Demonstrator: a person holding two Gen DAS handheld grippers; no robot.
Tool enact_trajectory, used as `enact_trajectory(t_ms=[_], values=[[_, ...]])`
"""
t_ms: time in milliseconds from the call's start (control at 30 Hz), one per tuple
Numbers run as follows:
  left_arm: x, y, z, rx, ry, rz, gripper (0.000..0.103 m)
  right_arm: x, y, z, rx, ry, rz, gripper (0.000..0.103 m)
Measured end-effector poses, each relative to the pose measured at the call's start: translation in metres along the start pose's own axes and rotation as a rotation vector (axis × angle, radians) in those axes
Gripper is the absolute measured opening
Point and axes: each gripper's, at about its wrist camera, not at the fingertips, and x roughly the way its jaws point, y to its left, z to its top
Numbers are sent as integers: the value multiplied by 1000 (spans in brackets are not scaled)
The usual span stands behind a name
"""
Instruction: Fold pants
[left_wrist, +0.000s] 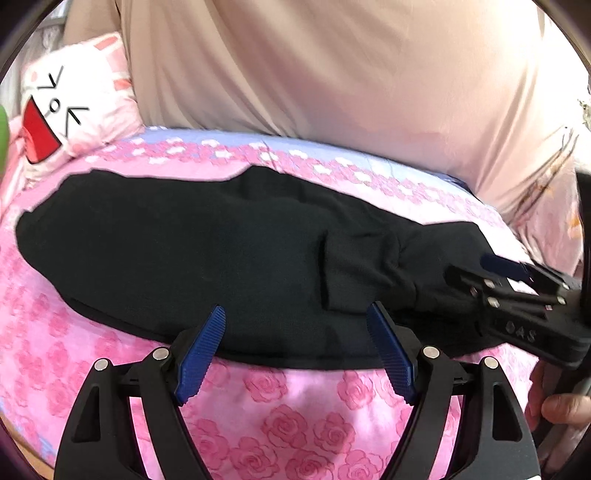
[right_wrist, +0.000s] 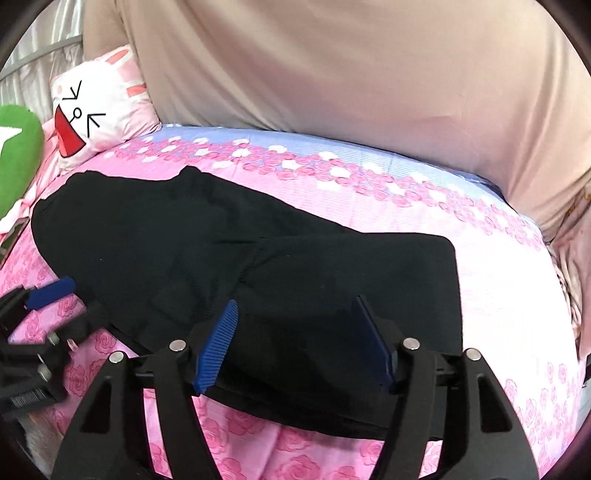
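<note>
The black fabric pants (left_wrist: 192, 251) lie flat on the pink rose-print bedsheet (left_wrist: 295, 406), so the left gripper (left_wrist: 295, 350) and the right gripper (right_wrist: 295, 343), both wide open and empty, hover over the near edge, probably to grasp it.

A: What colour are the pants (left_wrist: 177, 236)?
B: Plain black, no pattern, just ahead of the blue ribbed fingers (left_wrist: 201, 354).
A: And the sheet (left_wrist: 303, 413) under the fingers?
B: Pink, printed with darker pink roses. Beyond the pants it turns into a pale blue band (right_wrist: 332, 147) with pink and white flowers.
A: The pillow (left_wrist: 74, 110), far left of the fingers?
B: White and pink, with a cartoon face in black lines and a red mouth.
A: The big cloth (right_wrist: 332, 74) at the back?
B: Plain beige. A green shape (right_wrist: 16, 155) sits at the far left.
</note>
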Motion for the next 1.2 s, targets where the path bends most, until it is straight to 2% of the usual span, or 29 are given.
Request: enact_trajectory(t_ms=[67, 133, 167, 233, 300, 367, 400, 433, 467, 500, 600, 633, 700, 733, 767, 833, 867, 900, 933, 967, 1067, 1133, 1200], values=[[3, -7, 5, 13, 12, 5, 76, -1, -5, -1, 8, -3, 4, 68], [12, -19, 9, 2, 52, -46, 76, -1, -13, -2, 19, -7, -17, 68], [18, -24, 10, -10, 78, -75, 81, -1, -19, -4, 29, -8, -38, 69], [39, -36, 12, -44, 143, -109, 82, -2, -35, -8, 53, -6, -66, 70], [59, -42, 13, -81, 185, -99, 82, -4, -52, -14, 90, -1, -74, 70], [80, -41, 14, -149, 232, -138, 82, -7, -69, -20, 123, 1, -85, 73], [85, -41, 15, -168, 225, -146, 76, -8, -78, -23, 143, 2, -87, 75], [86, -45, 19, -151, 201, -163, 61, -9, -85, -25, 160, 4, -87, 76], [89, -48, 20, -136, 214, -172, 9, -9, -91, -27, 176, 6, -86, 77], [93, -49, 23, -133, 238, -182, 10, -9, -99, -29, 201, 10, -81, 77], [83, -43, 29, -118, 215, -196, 9, -15, -111, -30, 243, -3, -61, 77], [77, -39, 30, -104, 199, -185, 9, -17, -113, -31, 248, -12, -59, 80], [79, -31, 27, -72, 194, -116, 8, -13, -113, -33, 250, -9, -60, 87], [87, -25, 21, -63, 234, -116, 8, -5, -112, -35, 251, 10, -58, 87], [86, -17, 18, -85, 245, -152, 11, -2, -111, -37, 254, 25, -55, 87], [64, 3, 17, -123, 194, -202, 16, 1, -110, -40, 267, 32, -37, 87], [49, 17, 19, -142, 154, -195, 36, 0, -110, -41, 268, 31, -32, 87], [35, 33, 22, -170, 118, -176, 70, 0, -111, -43, 271, 33, -31, 88], [17, 60, 25, -229, 63, -148, 80, 1, -113, -44, 278, 38, -26, 88], [3, 84, 28, -281, 22, -124, 82, 2, -115, -45, 291, 44, -12, 88], [-30, 169, 32, -437, -31, -19, 82, 10, -122, -50, 353, 67, 56, 88], [-40, 212, 28, -523, -46, 51, 82, 18, -125, -53, 399, 86, 107, 88], [-43, 245, 25, -586, -52, 81, 82, 25, -125, -55, 433, 101, 137, 88]])
